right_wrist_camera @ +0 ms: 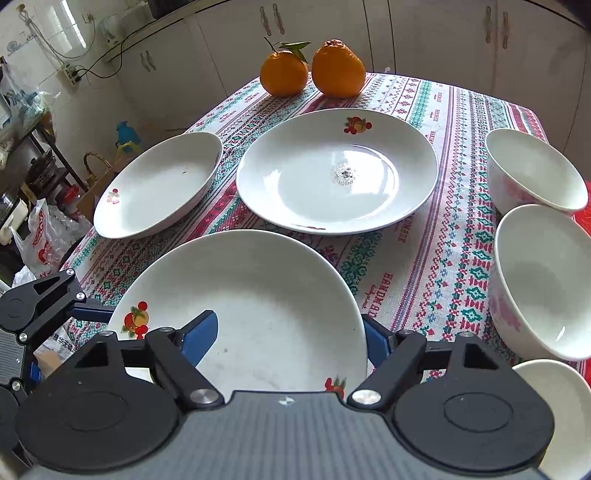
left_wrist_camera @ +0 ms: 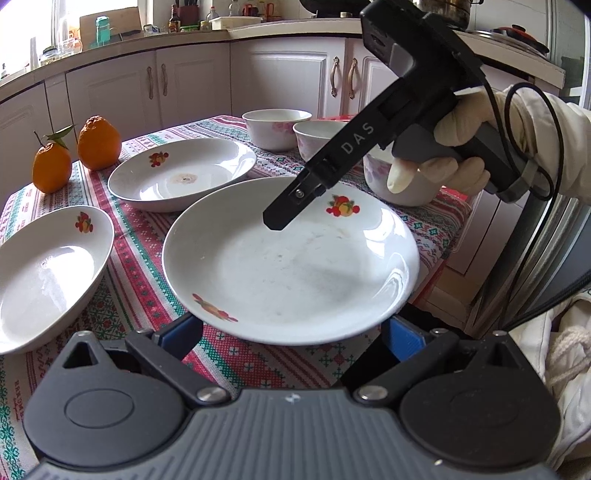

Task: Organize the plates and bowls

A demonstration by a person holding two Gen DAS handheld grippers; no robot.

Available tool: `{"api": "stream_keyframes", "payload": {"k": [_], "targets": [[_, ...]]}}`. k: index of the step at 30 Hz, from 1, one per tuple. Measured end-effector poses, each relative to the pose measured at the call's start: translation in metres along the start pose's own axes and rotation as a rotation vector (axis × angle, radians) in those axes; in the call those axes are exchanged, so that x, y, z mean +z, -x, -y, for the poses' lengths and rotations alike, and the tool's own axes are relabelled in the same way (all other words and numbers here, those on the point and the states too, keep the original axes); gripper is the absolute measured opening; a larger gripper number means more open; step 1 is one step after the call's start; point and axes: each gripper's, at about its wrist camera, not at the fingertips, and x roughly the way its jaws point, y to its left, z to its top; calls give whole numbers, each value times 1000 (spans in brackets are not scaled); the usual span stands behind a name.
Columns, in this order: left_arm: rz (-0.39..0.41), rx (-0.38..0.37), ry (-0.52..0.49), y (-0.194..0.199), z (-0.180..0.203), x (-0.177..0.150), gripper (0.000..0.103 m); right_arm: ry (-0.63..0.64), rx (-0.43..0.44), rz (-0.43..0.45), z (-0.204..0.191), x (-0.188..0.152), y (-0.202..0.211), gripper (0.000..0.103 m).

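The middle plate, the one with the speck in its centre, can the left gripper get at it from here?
Probably not directly: the near plate and the right gripper lie between the left gripper and the middle plate.

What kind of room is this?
Most likely a home kitchen: white cabinets under a countertop crowded with bottles, a cooking pot, and a table with a patterned cloth holding plates and oranges.

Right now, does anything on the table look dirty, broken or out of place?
Nothing is broken or spilled. The far white fruit-print plate has a small dried residue spot at its centre, and the nearest white plate shows faint smudges. Both look used, not clean.
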Motion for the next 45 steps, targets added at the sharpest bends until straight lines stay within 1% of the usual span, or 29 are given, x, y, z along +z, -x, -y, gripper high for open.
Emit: {"api": "stream_keyframes", "payload": {"k": [7,12,18,22,28,34,37,45], "targets": [[-2,-4,-10,-3,-2,1,102,-2,35,-14,4,3,-5,86],[1,-11,-12,-3,-3,1,102,11,42,-14,3,3,-7,86],[-1,-13,-25,-3,-2,1,102,-1,44,-14,3,1,-7,86],[5,-20,-13,0,-5,2,102,-5,49,-16,3,2,-6,86],[12,-10,0,6,-8,2,102,12,59,-3,-4,9,-3,86],[30,9,26,19,-17,6,102,44,74,22,-16,24,3,86],[39,21,44,27,-27,9,102,66,82,30,-23,35,2,86],[55,91,77,48,-59,9,102,118,123,38,-50,76,-19,86]]}}
